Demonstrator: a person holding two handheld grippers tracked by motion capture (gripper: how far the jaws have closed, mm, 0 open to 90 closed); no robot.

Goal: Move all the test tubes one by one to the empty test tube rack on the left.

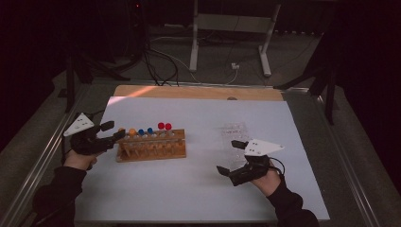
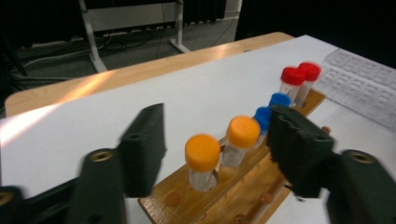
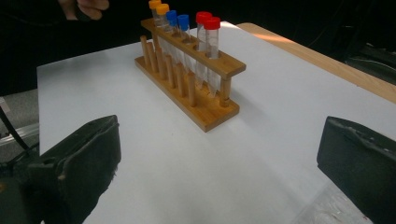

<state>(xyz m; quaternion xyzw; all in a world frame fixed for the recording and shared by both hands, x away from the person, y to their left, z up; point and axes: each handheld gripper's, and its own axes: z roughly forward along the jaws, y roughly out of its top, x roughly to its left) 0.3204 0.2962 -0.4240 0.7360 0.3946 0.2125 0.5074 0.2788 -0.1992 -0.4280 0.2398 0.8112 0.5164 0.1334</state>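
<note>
Wooden rack stands left of centre on the white tabletop, holding capped tubes. Left gripper hangs at its orange-tube end, jaws parted, gripping nothing. Right gripper, well apart, gapes wide and empty.
</note>
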